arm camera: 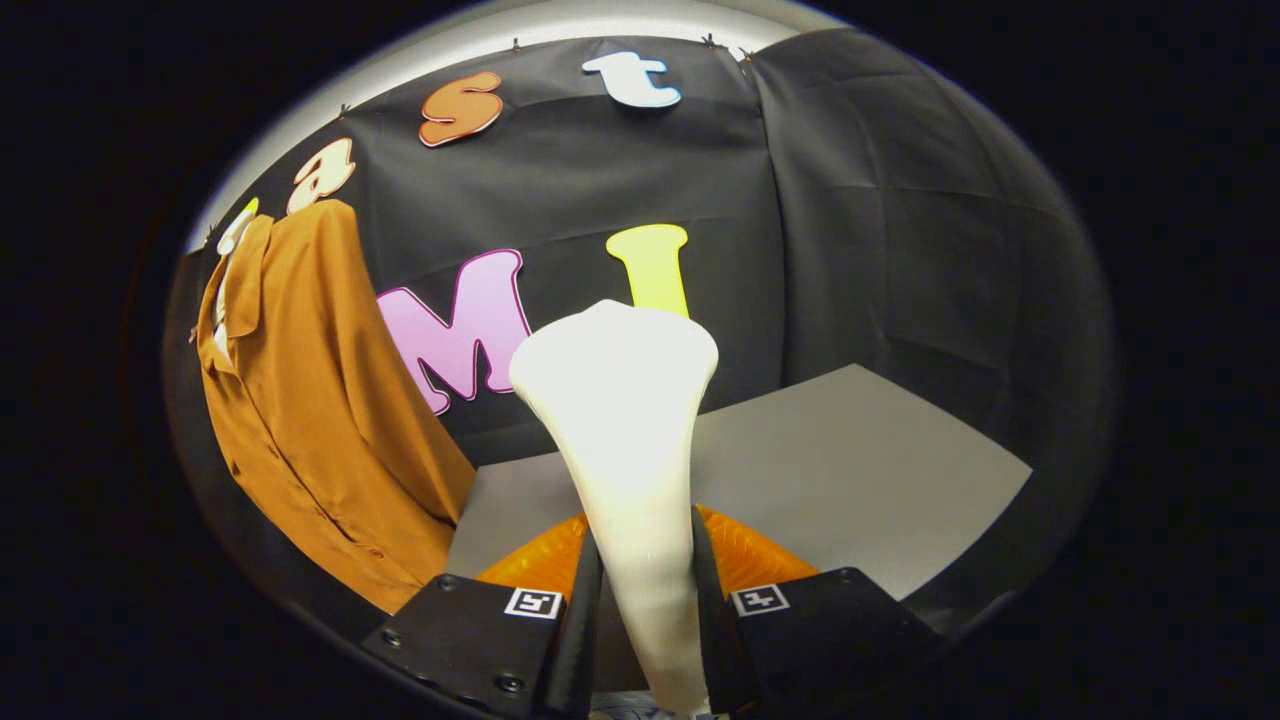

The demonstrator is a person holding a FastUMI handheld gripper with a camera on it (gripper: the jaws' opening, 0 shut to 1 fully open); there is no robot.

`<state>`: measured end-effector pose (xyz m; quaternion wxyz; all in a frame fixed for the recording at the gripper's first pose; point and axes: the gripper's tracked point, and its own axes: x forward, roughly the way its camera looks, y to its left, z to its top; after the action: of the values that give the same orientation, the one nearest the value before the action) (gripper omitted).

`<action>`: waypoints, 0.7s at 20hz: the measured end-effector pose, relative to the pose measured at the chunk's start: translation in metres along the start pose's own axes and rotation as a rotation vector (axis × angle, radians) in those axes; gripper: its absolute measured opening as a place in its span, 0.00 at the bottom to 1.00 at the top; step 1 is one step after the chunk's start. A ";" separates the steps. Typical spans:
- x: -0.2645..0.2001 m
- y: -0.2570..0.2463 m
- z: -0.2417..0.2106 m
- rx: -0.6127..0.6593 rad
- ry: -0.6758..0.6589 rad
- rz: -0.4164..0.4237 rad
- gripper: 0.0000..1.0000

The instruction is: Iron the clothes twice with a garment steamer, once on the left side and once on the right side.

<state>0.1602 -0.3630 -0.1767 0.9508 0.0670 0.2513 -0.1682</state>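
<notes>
A white garment steamer (625, 430) stands up between my fingers, its narrow handle clamped by both of them and its wide head flaring out above. My gripper (645, 600) is shut on that handle. An orange-brown shirt (315, 420) hangs on the booth wall to the left of the steamer, collar at the top, button line running down its front. The steamer head is apart from the shirt, to its right, with black wall showing between them.
A grey table top (850, 470) lies beyond the fingers and to the right. An orange translucent part (750, 560) sits low behind the steamer handle, just above the fingers. Black cloth walls close the booth behind and to the right.
</notes>
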 end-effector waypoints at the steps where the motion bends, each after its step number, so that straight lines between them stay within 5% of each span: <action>1: -0.011 0.006 0.001 -0.005 -0.015 -0.019 0.47; 6: -0.062 0.073 0.005 -0.004 -0.099 -0.049 0.47; 14: -0.105 0.216 -0.016 -0.057 -0.145 0.080 0.47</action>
<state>0.1433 -0.1275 -0.1287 0.9740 0.0375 0.1838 -0.1271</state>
